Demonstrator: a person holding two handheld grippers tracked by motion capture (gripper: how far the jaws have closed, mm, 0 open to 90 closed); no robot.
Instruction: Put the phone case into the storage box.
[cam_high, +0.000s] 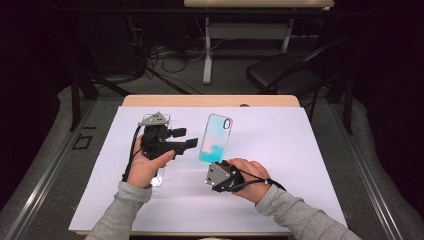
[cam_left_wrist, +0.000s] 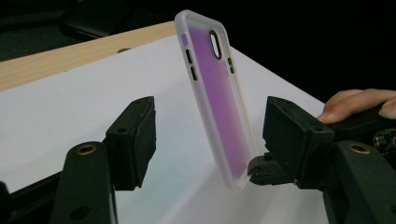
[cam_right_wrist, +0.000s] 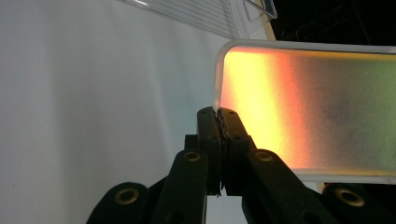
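Phone case (cam_high: 215, 138), translucent with a blue-and-pink tint, stands lifted on end near the middle of the desk, its camera cutout toward the far edge; no brand, label or lettering can be read on it or anywhere else in view. The right gripper (cam_high: 214, 165) has its jaws closed tight on the case's bottom edge, at a lower corner in the right gripper view, where the case glows orange and green. The left gripper (cam_high: 186, 138), held level in the person's left hand (cam_high: 145, 166), points at the case from the left side with its jaws partly apart; in the left gripper view the case (cam_left_wrist: 215, 98) stands between the two pads (cam_left_wrist: 136, 140) without touching either. A white sheet (cam_high: 280, 145) covers most of the desk (cam_high: 210, 101), leaving a strip of bare wood along the far edge. A clear plastic box (cam_right_wrist: 196, 14) lies on the sheet under the left hand, toward the left edge. The right half of the sheet lies open out to the right edge, and so does the band along the near edge between the two grey sleeves (cam_high: 120, 215).
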